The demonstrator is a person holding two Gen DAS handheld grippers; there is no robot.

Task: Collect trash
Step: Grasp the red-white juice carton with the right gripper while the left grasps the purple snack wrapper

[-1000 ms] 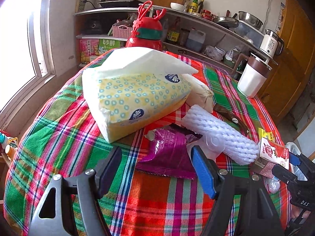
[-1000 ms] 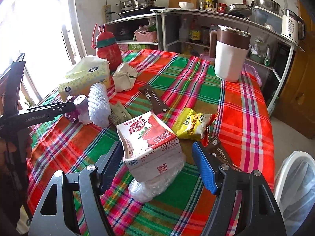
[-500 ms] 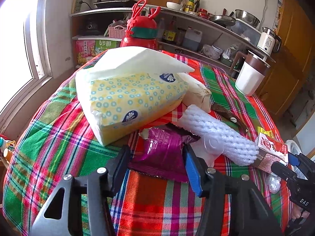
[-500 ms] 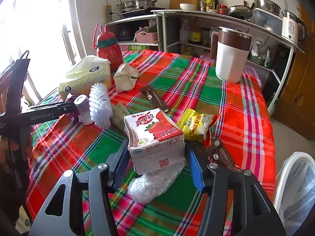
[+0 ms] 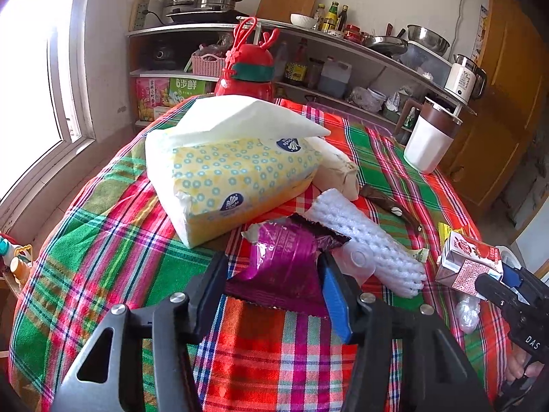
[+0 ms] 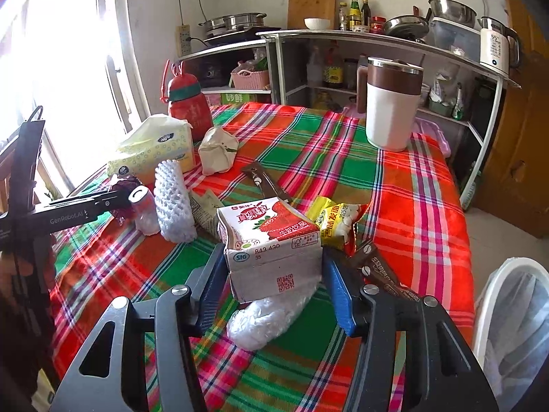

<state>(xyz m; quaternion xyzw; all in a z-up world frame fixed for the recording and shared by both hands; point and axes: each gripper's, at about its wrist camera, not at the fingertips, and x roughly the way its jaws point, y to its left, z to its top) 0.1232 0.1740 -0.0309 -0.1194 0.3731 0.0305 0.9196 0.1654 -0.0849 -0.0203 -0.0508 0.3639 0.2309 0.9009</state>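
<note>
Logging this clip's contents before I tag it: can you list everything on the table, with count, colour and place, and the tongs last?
Purple wrapper: 1, purple, table's window side, between the left tongs' fingers.
Milk carton: 1, white and red, near edge, between the right tongs' fingers.
Clear plastic wad: 1, clear, under the carton.
Yellow snack packet: 1, yellow, right of the carton.
Brown sachets: at least 2, brown, mid-table and near edge.
Foam fruit net: 1, white, beside the tissues.
Tissue pack: 1, yellow and white, window side.
Red bottle: 1, far corner.
Mug: 1, white and brown, far side.
Bin: 1, white, beside the table.
Left tongs: closed on the wrapper.
Right tongs: closed on the carton.
</note>
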